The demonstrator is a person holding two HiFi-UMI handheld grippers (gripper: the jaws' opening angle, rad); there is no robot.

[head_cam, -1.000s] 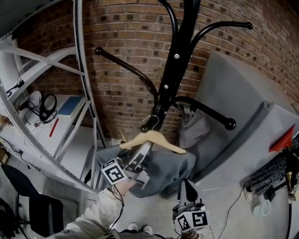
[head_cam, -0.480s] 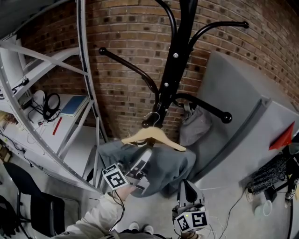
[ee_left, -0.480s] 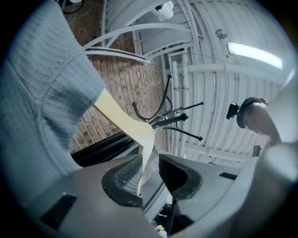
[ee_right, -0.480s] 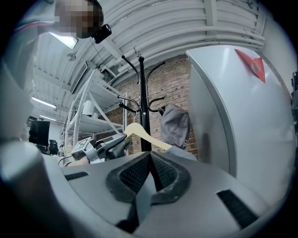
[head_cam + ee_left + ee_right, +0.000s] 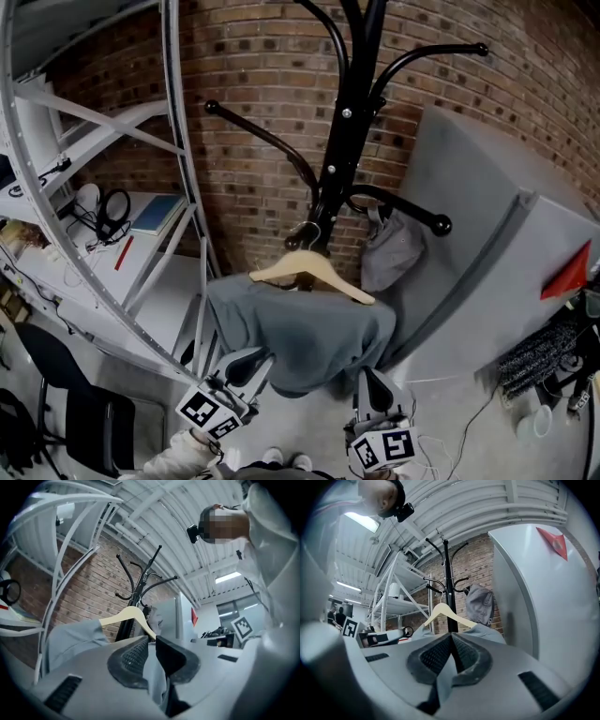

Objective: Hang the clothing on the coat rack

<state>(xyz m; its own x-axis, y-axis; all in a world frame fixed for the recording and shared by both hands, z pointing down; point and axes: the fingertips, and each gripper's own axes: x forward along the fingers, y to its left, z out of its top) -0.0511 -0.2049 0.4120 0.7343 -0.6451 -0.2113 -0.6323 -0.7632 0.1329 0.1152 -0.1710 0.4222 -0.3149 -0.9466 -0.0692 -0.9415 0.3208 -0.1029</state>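
Observation:
A black coat rack [image 5: 343,141] stands against the brick wall. A wooden hanger [image 5: 314,272] hangs by its hook from a low arm of the rack. A grey garment [image 5: 300,333] is draped over it. My left gripper [image 5: 251,361] is shut on the garment's lower left edge. At the lower right edge my right gripper [image 5: 372,382] is shut on the cloth too. The left gripper view shows grey fabric between the jaws of the left gripper [image 5: 151,646], with the hanger [image 5: 126,617] beyond. The right gripper [image 5: 452,641] likewise pinches cloth below the hanger [image 5: 440,613].
White metal shelving [image 5: 103,187] with headphones [image 5: 112,211] stands at the left. A grey bag [image 5: 389,253] hangs on another rack arm. A tall grey panel [image 5: 487,234] is at the right and a black chair [image 5: 56,394] at the lower left.
My left gripper has dropped from near the hanger down to the garment's lower left edge. The garment now hangs spread out. The right gripper has barely moved.

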